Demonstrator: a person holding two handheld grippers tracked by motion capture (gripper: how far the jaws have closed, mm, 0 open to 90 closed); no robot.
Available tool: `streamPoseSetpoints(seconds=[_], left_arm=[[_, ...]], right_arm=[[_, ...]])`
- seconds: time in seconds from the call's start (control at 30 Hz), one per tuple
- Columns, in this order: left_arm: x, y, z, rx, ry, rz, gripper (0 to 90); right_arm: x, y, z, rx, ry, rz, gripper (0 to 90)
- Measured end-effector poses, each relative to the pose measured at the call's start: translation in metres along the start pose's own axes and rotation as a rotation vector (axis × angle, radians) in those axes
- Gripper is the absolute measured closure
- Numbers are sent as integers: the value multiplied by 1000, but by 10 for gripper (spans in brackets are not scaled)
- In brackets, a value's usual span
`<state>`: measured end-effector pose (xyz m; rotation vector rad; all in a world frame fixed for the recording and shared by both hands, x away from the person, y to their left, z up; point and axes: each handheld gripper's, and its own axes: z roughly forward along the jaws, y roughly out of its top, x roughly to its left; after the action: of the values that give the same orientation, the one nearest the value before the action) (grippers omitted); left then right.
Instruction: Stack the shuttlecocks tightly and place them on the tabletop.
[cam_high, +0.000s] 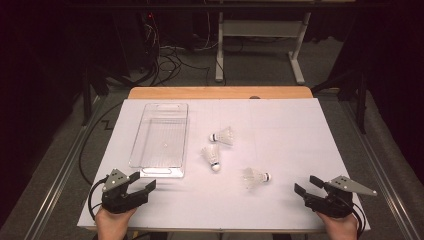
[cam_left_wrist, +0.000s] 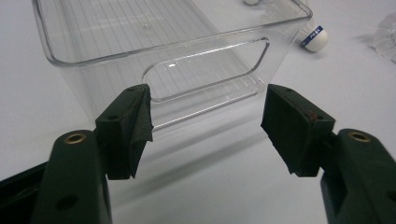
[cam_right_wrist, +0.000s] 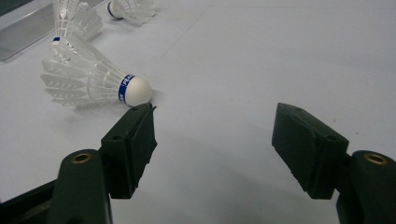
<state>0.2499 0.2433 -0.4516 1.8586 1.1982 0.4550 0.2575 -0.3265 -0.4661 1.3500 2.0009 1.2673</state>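
clear bin (cam_left_wrist: 177, 51) cut off at the top edge, shuttlecock (cam_left_wrist: 314, 38) — feathers hidden behind the bin wall, band lettering blurred

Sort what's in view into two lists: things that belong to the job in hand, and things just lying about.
Belongs to the job:
- nearest shuttlecock, lying on its side
- middle shuttlecock
- far shuttlecock
- clear plastic bin, nothing in it
- left gripper, open
- right gripper, open

Just lying about:
- cables on the floor
- white desk frame behind the table
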Motion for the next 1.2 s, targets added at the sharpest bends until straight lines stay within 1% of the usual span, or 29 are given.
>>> streamPoseSetpoints(seconds=[0.17, 0.33, 0.5, 0.6, 0.77, 0.8, 0.93, 1.1, 1.2], left_arm=[[2, -1, 1, 0, 11, 0, 332], [3, -2, 2, -8, 13, -3, 332], [2, -2, 1, -17, 19, -1, 335], [2, -3, 2, -22, 19, 1, 335], [4, -4, 1, -28, 16, -16, 335], [4, -4, 1, -29, 16, -13, 334], [3, -6, 0, -33, 12, -15, 333], [2, -6, 0, -32, 15, -17, 332], [2, -6, 1, -26, 19, -10, 332]], right_arm=[[-1, 0, -1, -12, 0, 14, 304], [0, 0, -1, -10, 2, 8, 305], [-1, 0, -1, -10, -7, 13, 307], [-1, 1, 0, -8, -4, 12, 307], [0, 2, -3, -10, 1, 17, 312], [0, 2, -4, -11, 4, 15, 318], [2, 5, -6, -15, 17, 15, 324], [10, 10, -7, -36, 27, -4, 332], [12, 12, -5, -30, 34, -10, 333]])
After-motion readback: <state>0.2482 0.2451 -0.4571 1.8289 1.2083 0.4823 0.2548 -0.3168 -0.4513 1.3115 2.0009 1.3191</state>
